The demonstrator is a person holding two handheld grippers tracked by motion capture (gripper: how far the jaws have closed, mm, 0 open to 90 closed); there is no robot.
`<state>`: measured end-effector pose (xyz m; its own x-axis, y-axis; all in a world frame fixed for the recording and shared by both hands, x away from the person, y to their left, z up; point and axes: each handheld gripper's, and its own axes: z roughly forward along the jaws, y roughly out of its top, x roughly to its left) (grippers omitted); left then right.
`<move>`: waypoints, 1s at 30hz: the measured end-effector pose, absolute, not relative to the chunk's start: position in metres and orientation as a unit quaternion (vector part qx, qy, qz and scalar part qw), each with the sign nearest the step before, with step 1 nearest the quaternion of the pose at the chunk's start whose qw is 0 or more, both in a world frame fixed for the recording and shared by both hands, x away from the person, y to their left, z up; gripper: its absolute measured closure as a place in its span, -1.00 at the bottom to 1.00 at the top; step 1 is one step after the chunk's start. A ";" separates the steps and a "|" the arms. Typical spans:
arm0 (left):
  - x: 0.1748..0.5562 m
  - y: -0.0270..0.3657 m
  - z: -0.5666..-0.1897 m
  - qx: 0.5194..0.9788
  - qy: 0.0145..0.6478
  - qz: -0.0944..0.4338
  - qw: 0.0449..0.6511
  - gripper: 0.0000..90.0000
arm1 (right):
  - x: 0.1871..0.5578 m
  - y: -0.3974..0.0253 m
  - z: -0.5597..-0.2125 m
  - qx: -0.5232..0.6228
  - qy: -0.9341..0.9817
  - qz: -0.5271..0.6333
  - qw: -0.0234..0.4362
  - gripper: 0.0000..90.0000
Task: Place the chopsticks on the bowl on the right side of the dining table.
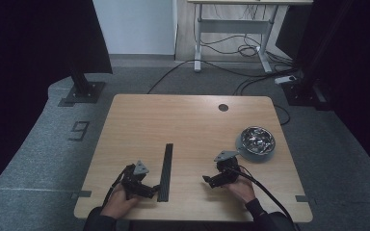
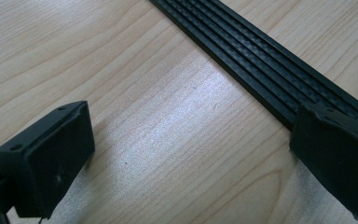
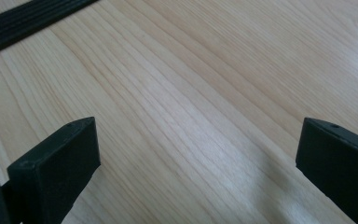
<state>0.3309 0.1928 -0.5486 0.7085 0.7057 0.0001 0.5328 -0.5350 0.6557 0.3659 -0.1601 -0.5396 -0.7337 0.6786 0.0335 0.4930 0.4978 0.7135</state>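
I've got both tongs released, L tongs [image 1: 155,188] beside the black strip [image 1: 165,171] (untouched); next I'd straddle it. R tongs [image 1: 206,179] idle.

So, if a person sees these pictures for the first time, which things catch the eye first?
Probably the long black ribbed strip lying flat near the front middle of the wooden table, with the left gripper right beside its near end, jaws open. Next, the shiny metal bowl at the right edge, just beyond the right gripper, also open and empty.
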 end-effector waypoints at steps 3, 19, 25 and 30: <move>0.331 0.193 -0.549 0.866 0.358 0.134 0.323 -1.00 | 0.367 -0.156 -0.538 0.339 0.858 0.365 0.126 -1.00; 0.331 0.193 -0.549 0.866 0.358 0.134 0.323 -1.00 | 0.379 -0.134 -0.532 0.327 0.866 0.357 0.122 -1.00; 0.331 0.193 -0.549 0.866 0.358 0.134 0.324 -1.00 | 0.383 -0.126 -0.530 0.321 0.868 0.358 0.122 -1.00; 0.331 0.193 -0.549 0.866 0.358 0.134 0.323 -1.00 | 0.386 -0.118 -0.526 0.317 0.871 0.355 0.123 -1.00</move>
<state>0.3310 0.1928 -0.5486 0.7086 0.7056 0.0002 0.5327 -0.5351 0.6557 0.3862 -0.1179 -0.5263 -0.7689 0.6393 0.0107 0.4641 0.5465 0.6971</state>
